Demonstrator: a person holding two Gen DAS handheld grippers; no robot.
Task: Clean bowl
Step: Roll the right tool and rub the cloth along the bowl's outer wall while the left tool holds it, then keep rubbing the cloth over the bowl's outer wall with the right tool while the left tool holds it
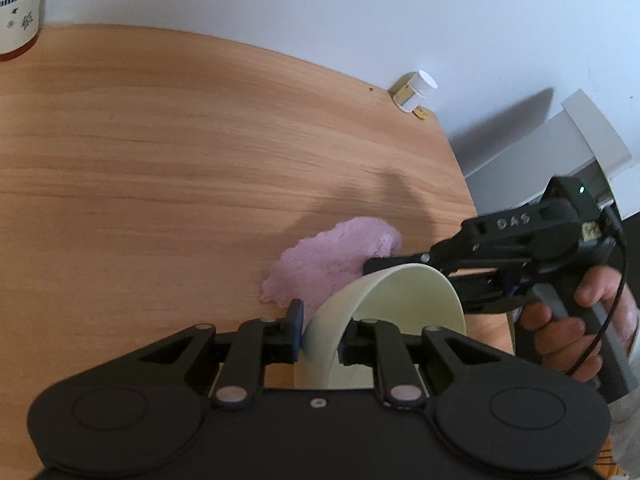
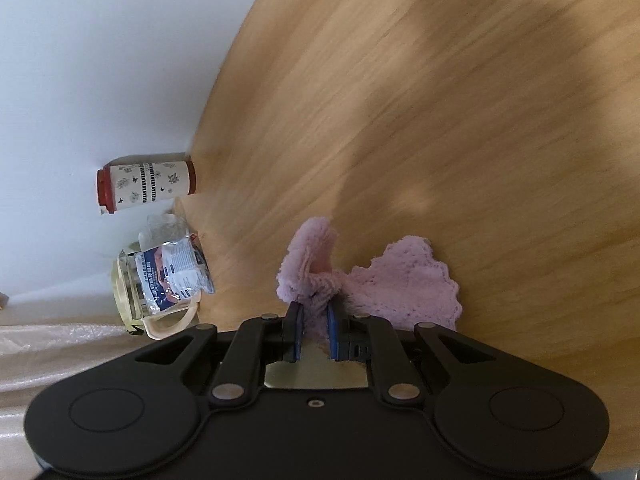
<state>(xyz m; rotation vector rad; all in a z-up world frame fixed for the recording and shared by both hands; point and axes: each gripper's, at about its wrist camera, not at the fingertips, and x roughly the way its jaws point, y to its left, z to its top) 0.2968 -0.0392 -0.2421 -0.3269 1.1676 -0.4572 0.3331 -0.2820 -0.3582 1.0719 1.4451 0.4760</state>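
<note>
My left gripper (image 1: pixel 320 330) is shut on the rim of a pale cream bowl (image 1: pixel 400 312), which it holds tilted on its side above the wooden table (image 1: pixel 160 160). A fluffy pink cloth (image 1: pixel 324 264) hangs just behind the bowl's rim. My right gripper (image 2: pixel 314 320) is shut on that pink cloth (image 2: pixel 400 284), which bunches up between the pads and drapes to the right. In the left wrist view the right gripper (image 1: pixel 372 266) comes in from the right, with its tip at the bowl's top edge.
A patterned canister (image 2: pixel 146 188) with red ends stands by the white wall (image 2: pixel 100 60), also seen in the left wrist view (image 1: pixel 20 4). A glass jar (image 2: pixel 132 292) with a packet sits beside it. A small white bottle (image 1: pixel 414 90) stands at the table's far edge.
</note>
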